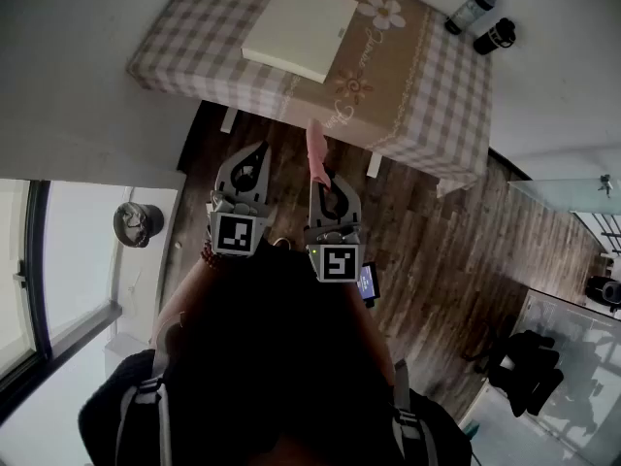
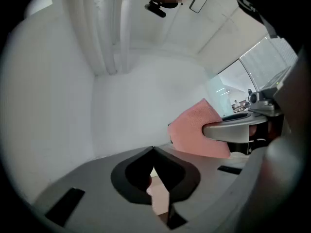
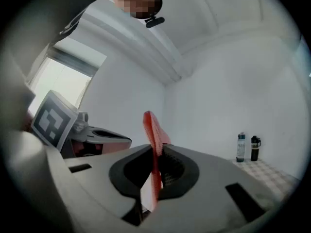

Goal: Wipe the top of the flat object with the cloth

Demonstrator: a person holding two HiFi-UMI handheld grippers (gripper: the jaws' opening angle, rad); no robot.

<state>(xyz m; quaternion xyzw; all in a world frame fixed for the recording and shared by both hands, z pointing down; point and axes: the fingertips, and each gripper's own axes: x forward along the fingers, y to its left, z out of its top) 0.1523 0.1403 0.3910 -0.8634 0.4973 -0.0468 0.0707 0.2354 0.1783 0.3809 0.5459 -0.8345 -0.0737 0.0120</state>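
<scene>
The pink wiping cloth [image 3: 154, 130] is soft, nubby woven fabric with a matt look. The flat cream-white square object [image 1: 301, 29] looks smooth and matt. The beige-and-white checked tablecloth [image 1: 427, 95] is printed cloth. The dark plank floor [image 1: 437, 250] is wood with a faint sheen. The right gripper [image 3: 154, 149] has smooth, matt grey plastic shells, and its black pads [image 3: 167, 178] are ribbed.

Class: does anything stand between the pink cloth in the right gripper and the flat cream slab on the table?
Nothing visible does. The pink cloth, clamped in the right gripper, points toward the flat cream slab, whose top is bare.
</scene>
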